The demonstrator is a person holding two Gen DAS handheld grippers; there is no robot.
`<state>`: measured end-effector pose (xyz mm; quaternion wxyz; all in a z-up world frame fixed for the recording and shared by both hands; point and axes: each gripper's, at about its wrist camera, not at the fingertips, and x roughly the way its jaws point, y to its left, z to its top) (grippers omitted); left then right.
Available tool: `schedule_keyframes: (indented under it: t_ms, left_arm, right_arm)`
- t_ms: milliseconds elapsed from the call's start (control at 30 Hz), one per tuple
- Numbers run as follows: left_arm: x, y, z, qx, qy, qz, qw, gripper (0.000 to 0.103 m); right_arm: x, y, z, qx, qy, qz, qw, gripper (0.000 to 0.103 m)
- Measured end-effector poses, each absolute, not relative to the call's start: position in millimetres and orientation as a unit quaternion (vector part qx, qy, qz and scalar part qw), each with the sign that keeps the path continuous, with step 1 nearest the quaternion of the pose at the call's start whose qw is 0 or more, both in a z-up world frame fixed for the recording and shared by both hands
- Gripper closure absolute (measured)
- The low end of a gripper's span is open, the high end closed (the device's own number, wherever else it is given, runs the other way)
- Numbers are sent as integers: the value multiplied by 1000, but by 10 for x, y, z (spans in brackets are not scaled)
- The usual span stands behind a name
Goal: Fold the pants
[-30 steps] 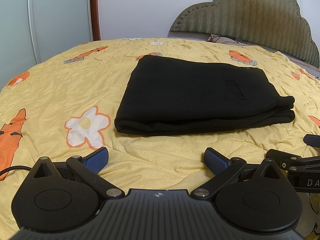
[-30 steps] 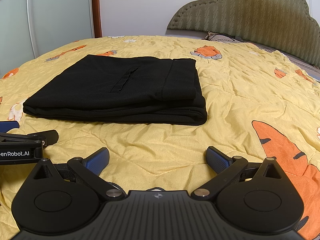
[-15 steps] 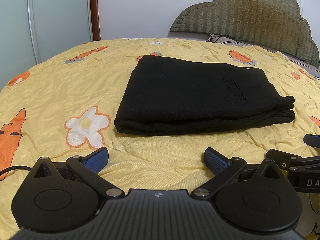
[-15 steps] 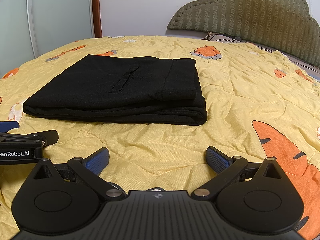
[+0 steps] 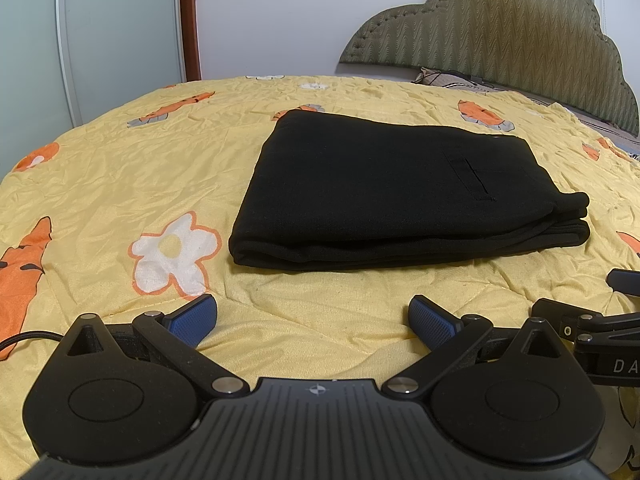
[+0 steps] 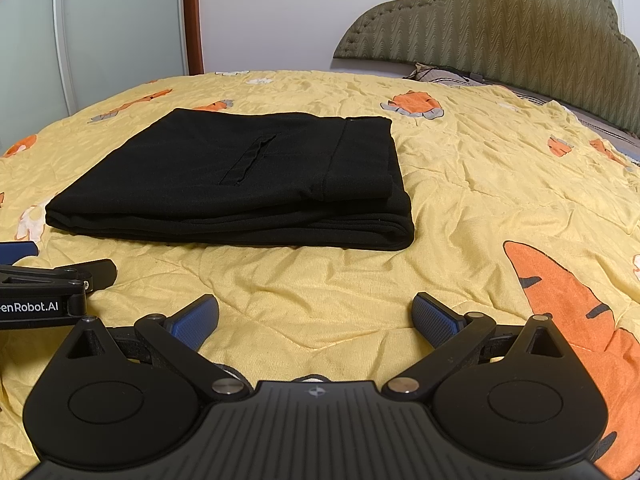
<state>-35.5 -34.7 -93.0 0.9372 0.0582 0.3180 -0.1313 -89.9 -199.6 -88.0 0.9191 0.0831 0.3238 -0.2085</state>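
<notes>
Pants point(image 5: 384, 196) folded flat, long axis seemingly crosswise, waistband right.

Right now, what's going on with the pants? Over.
Left hand-held gripper open, empty. Right hand-held gripper open, empty. Black pants folded flat on the yellow bedspread. Nothing in the way.

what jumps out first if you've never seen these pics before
The black pants, folded into a neat flat stack, lie in the middle of a bright yellow bedspread printed with orange carrots and white flowers. In front of them both grippers rest open and empty on the cover, the left gripper beside the right gripper. A padded olive headboard rises behind.
</notes>
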Motion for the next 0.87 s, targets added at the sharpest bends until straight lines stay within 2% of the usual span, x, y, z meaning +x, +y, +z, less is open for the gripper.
schedule_keyframes:
  t_ms: [633, 867]
  left_arm:
    - [-373, -354, -942, 58, 317, -137, 937, 0]
    - [-483, -327, -883, 54, 286, -142, 946, 1]
  right_arm:
    - [-899, -1999, -882, 83, 324, -208, 919, 0]
    - [-898, -1999, -882, 83, 324, -208, 919, 0]
